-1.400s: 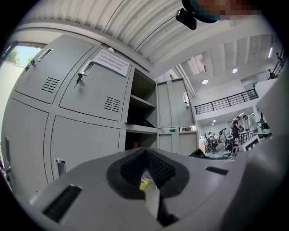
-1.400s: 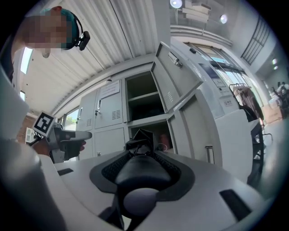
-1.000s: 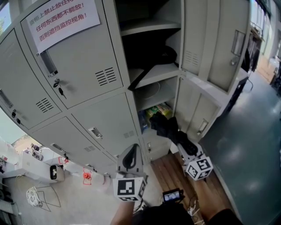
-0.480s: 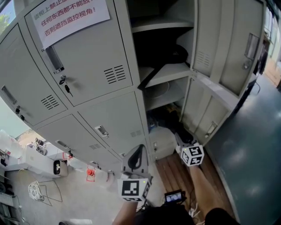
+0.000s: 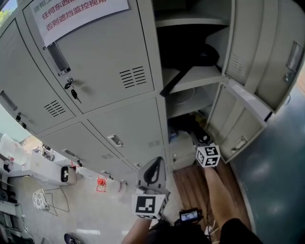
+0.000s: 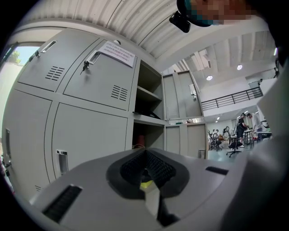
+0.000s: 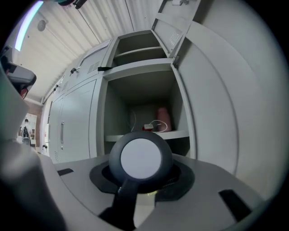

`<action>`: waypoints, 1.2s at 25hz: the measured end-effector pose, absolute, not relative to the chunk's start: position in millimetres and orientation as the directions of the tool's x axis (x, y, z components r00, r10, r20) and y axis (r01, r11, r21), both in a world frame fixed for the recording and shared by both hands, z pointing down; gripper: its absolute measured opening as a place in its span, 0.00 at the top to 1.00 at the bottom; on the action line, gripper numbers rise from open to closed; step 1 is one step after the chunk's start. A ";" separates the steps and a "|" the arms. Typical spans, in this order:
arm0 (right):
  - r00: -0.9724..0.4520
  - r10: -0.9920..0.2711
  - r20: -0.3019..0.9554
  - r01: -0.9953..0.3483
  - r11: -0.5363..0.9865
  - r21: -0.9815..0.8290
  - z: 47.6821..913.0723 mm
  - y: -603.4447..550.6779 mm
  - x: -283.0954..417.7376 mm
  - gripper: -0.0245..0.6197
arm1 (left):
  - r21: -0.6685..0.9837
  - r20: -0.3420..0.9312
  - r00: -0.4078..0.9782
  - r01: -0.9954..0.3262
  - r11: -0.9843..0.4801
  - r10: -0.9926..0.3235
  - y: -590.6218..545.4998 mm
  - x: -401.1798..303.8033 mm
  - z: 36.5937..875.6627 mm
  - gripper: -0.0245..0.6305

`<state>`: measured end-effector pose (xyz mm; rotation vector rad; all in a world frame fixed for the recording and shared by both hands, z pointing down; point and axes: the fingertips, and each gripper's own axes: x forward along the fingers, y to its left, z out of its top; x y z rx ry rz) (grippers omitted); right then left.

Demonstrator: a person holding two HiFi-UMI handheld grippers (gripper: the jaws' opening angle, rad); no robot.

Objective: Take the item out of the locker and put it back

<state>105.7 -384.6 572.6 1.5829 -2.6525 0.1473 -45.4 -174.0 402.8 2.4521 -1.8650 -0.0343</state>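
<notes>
Right gripper (image 5: 196, 135) is clamped on a folded black umbrella (image 7: 141, 159), nose at the low open bay of the locker (image 7: 180, 108). The open door (image 5: 243, 121) hangs just to its right, and a white cable (image 7: 151, 126) sits on the shelf ahead. Left gripper (image 5: 153, 171) is pinched closed with nothing in it, facing the closed doors.

A sign (image 5: 76, 14) printed in red is seen at top left, with keys (image 5: 72, 90) hung below it. 1 red object (image 5: 100, 182) and 1 wire frame (image 5: 39, 199) are set on the pale floor (image 5: 86, 209). People (image 6: 241, 128) are seen far off.
</notes>
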 end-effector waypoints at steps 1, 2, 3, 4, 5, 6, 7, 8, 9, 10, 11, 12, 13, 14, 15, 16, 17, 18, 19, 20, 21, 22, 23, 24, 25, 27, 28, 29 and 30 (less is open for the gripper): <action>-0.476 -0.875 0.088 -0.879 0.474 -0.047 575.5 -390.8 102.7 0.71 | 0.062 0.021 0.266 -0.963 -0.264 -0.964 -176.5 -46.2 404.4 0.97; -0.480 -0.873 0.087 -0.877 0.478 -0.044 578.3 -395.2 98.4 0.71 | 0.061 0.022 0.264 -0.963 -0.263 -0.964 -178.6 -46.7 405.8 0.98; -0.487 -0.869 0.089 -0.874 0.484 -0.046 581.0 -397.8 93.4 0.71 | 0.060 0.023 0.264 -0.963 -0.262 -0.964 -180.3 -46.8 406.9 0.97; -0.492 -0.866 0.092 -0.871 0.489 -0.051 584.1 -398.9 88.9 0.71 | 0.058 0.025 0.265 -0.963 -0.263 -0.964 -181.5 -46.5 407.8 0.97; -0.493 -0.865 0.097 -0.870 0.490 -0.056 587.8 -399.6 85.7 0.71 | 0.057 0.028 0.267 -0.962 -0.265 -0.963 -182.5 -46.1 408.7 0.97; -0.492 -0.865 0.100 -0.871 0.488 -0.063 590.8 -400.9 83.8 0.71 | 0.058 0.031 0.269 -0.962 -0.267 -0.963 -183.5 -45.9 409.4 0.97; -0.489 -0.867 0.099 -0.872 0.484 -0.070 591.8 -403.2 82.7 0.71 | 0.061 0.034 0.269 -0.962 -0.266 -0.963 -184.8 -46.3 409.8 0.97; -0.487 -0.868 0.096 -0.873 0.482 -0.074 590.8 -406.2 81.6 0.71 | 0.065 0.035 0.267 -0.962 -0.264 -0.963 -186.3 -47.5 409.9 0.97; -0.487 -0.868 0.092 -0.873 0.482 -0.076 589.1 -409.4 80.1 0.71 | 0.067 0.035 0.263 -0.963 -0.260 -0.964 -187.9 -49.1 410.1 0.97; -0.489 -0.868 0.091 -0.872 0.483 -0.075 588.2 -411.8 78.3 0.71 | 0.070 0.035 0.258 -0.964 -0.256 -0.965 -189.5 -50.8 410.5 0.97; -0.491 -0.866 0.092 -0.871 0.486 -0.074 588.3 -413.1 76.7 0.71 | 0.073 0.034 0.255 -0.965 -0.252 -0.966 -190.9 -52.1 411.1 0.97; -0.493 -0.865 0.093 -0.870 0.488 -0.072 589.0 -413.5 75.8 0.71 | 0.076 0.035 0.255 -0.965 -0.252 -0.966 -192.0 -52.6 412.1 0.97; -0.494 -0.864 0.094 -0.869 0.489 -0.070 589.8 -413.5 75.5 0.71 | 0.076 0.036 0.257 -0.964 -0.253 -0.966 -193.1 -52.5 413.1 0.97; -0.494 -0.864 0.096 -0.869 0.490 -0.067 590.6 -413.6 75.4 0.71 | 0.077 0.036 0.259 -0.964 -0.256 -0.965 -194.2 -52.3 413.7 0.97; -0.495 -0.864 0.097 -0.869 0.491 -0.064 591.3 -413.8 75.1 0.71 | 0.078 0.035 0.261 -0.963 -0.258 -0.965 -195.5 -52.1 413.7 0.97; -0.496 -0.863 0.098 -0.869 0.492 -0.061 592.1 -413.8 74.5 0.71 | 0.081 0.033 0.262 -0.963 -0.258 -0.965 -196.6 -52.0 413.5 0.97; -0.496 -0.862 0.099 -0.868 0.493 -0.056 593.3 -413.4 73.8 0.71 | 0.083 0.031 0.262 -0.962 -0.259 -0.964 -197.6 -51.7 413.4 0.97; -0.498 -0.862 0.099 -0.867 0.495 -0.052 594.5 -412.7 73.3 0.71 | 0.081 0.030 0.264 -0.962 -0.261 -0.964 -198.5 -51.3 413.7 0.97; -0.500 -0.861 0.099 -0.866 0.497 -0.048 595.6 -411.7 72.7 0.71 | 0.079 0.029 0.267 -0.961 -0.264 -0.963 -199.4 -50.6 414.2 0.97; -0.503 -0.859 0.101 -0.864 0.501 -0.043 596.7 -410.5 72.2 0.71 | 0.078 0.028 0.269 -0.961 -0.266 -0.963 -200.3 -50.0 414.6 0.97; -0.505 -0.857 0.103 -0.863 0.504 -0.039 598.1 -409.5 71.8 0.71 | 0.081 0.027 0.270 -0.960 -0.267 -0.962 -201.3 -49.3 414.7 0.97; -0.505 -0.857 0.104 -0.863 0.505 -0.037 599.9 -409.0 71.9 0.71 | 0.083 0.025 0.272 -0.960 -0.269 -0.962 -202.4 -48.7 414.5 0.97; -0.503 -0.858 0.102 -0.864 0.502 -0.038 601.6 -409.0 72.2 0.71 | 0.085 0.022 0.273 -0.959 -0.271 -0.962 -203.4 -48.1 413.8 0.97; -0.502 -0.859 0.098 -0.865 0.500 -0.041 602.7 -409.1 72.5 0.71 | 0.086 0.019 0.275 -0.958 -0.272 -0.961 -204.1 -47.6 412.9 0.97; -0.502 -0.860 0.095 -0.865 0.501 -0.040 603.0 -409.0 72.6 0.71 | 0.087 0.017 0.276 -0.958 -0.274 -0.961 -204.6 -46.9 412.1 0.97; -0.506 -0.858 0.090 -0.862 0.506 -0.029 602.7 -408.9 71.9 0.71 | 0.091 0.014 0.277 -0.957 -0.275 -0.961 -205.3 -45.9 411.3 0.97; -0.507 -0.858 0.087 -0.862 0.507 -0.023 602.8 -409.0 71.5 0.71 | 0.092 0.015 0.277 -0.957 -0.275 -0.961 -205.7 -45.7 411.4 0.97; -0.508 -0.857 0.085 -0.861 0.508 -0.018 602.9 -409.4 70.9 0.71 | 0.093 0.015 0.277 -0.957 -0.275 -0.961 -206.1 -45.5 411.6 0.97; -0.509 -0.856 0.086 -0.860 0.510 -0.016 603.7 -409.7 70.4 0.71 | 0.093 0.015 0.277 -0.957 -0.275 -0.961 -206.5 -45.2 411.6 0.97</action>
